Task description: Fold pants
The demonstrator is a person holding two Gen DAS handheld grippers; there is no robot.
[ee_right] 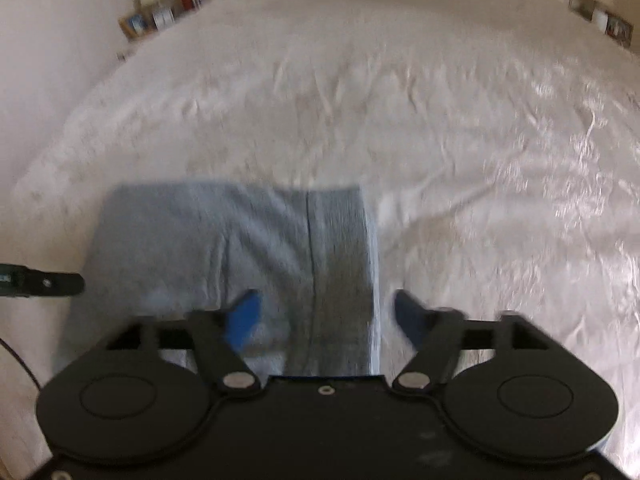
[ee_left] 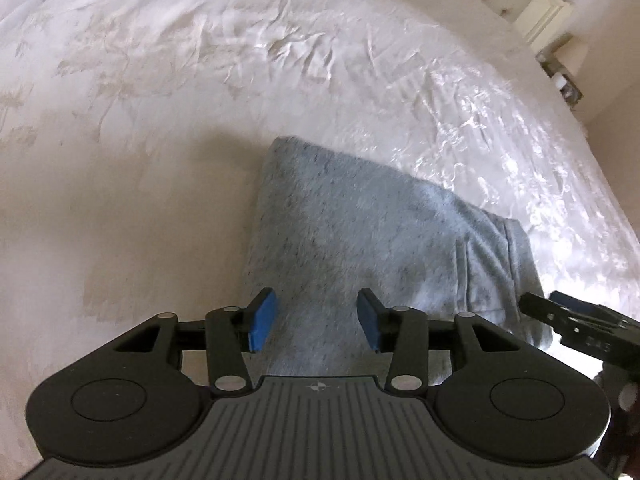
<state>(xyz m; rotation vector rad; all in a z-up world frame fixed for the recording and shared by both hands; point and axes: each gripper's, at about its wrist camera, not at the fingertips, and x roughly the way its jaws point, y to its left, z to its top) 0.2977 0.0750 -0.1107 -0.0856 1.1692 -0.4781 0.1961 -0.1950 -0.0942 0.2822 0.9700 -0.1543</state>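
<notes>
Pants [ee_left: 360,236] folded into grey rectangle on bedspread [ee_left: 160,80], below both grippers. Left gripper [ee_left: 316,320] half-open, empty, over near edge; right gripper [ee_right: 324,320] wide, empty, straddling waistband side, equally near.

Bed [ee_left: 280,80], wide, covered in a creased, glossy cream spread with a faint pattern. One item directly on it: grey pants [ee_left: 360,232], folded into a compact block, apparently lying flat near the close edge; right wrist view blurred.
</notes>
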